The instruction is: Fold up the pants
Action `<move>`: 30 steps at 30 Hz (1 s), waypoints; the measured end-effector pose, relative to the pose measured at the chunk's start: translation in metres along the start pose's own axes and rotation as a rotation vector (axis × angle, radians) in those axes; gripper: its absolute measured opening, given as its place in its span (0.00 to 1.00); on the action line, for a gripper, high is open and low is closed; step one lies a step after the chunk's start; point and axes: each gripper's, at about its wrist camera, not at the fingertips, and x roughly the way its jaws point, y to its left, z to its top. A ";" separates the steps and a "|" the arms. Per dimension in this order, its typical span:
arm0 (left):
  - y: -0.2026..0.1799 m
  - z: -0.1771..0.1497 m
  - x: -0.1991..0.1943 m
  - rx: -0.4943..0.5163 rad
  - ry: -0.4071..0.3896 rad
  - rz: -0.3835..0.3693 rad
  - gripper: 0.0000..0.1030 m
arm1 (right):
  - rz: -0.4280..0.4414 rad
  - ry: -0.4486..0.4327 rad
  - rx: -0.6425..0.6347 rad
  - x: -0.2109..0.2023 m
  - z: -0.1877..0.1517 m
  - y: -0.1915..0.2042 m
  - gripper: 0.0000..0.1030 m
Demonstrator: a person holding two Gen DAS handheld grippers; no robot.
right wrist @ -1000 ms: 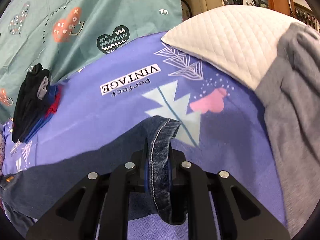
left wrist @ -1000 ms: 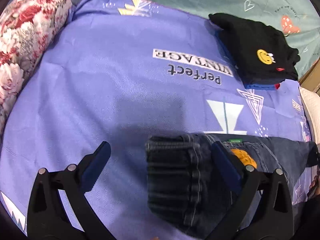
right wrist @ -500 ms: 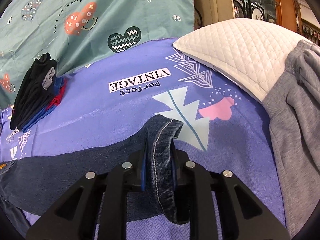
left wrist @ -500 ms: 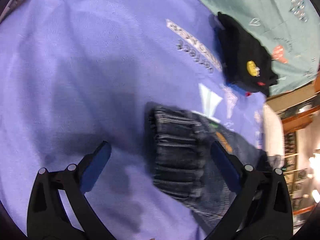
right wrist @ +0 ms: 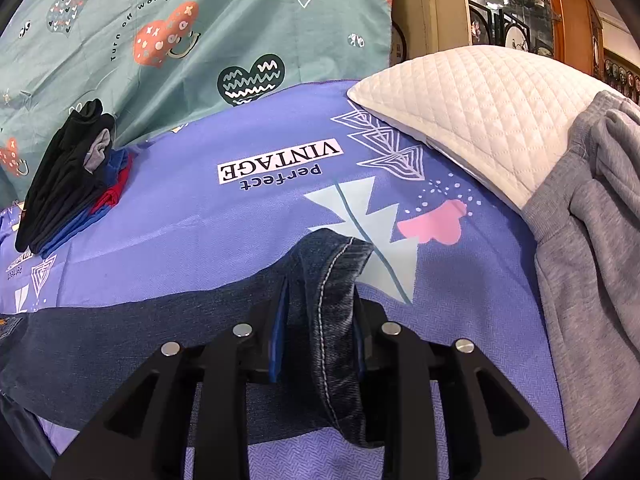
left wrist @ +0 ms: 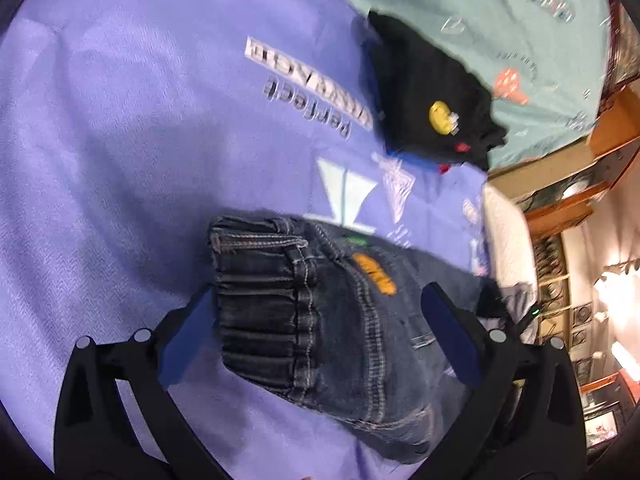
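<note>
Dark blue jeans lie on the purple bedsheet, folded lengthwise, with the gathered waistband towards me in the left wrist view. My left gripper is open, its blue pads straddling the waistband end without touching it. In the right wrist view the leg hem stands up between the fingers of my right gripper. Those jaws are opening, and the denim sits loosely between the pads with a thin gap on the left side. The rest of the leg stretches away to the left.
A stack of folded black, blue and red clothes lies at the far side of the sheet. A white quilted pillow and grey sweatpants are on the right. A teal sheet hangs behind.
The left gripper has tilted and come over the jeans, so the waistband now lies between its open fingers. The right jaws have widened around the hem.
</note>
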 end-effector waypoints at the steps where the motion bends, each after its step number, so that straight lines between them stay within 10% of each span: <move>1: 0.003 -0.001 0.003 0.010 0.009 0.040 0.98 | -0.001 0.001 -0.003 0.000 0.000 0.000 0.28; 10: -0.010 0.007 -0.028 0.045 -0.089 -0.181 0.98 | -0.007 0.004 -0.007 0.001 0.000 0.000 0.29; 18: -0.039 0.015 0.054 0.136 0.047 0.098 0.98 | -0.015 0.005 -0.040 0.002 -0.002 0.006 0.30; 21: -0.054 0.013 0.071 0.165 0.016 0.277 0.81 | 0.000 0.003 -0.057 0.001 -0.002 0.009 0.17; 25: -0.072 -0.006 0.035 0.200 -0.108 0.227 0.56 | 0.016 -0.025 -0.043 -0.003 0.000 0.007 0.15; 30: -0.102 -0.068 -0.054 0.287 -0.343 0.166 0.51 | 0.090 -0.123 -0.015 -0.026 0.007 0.004 0.14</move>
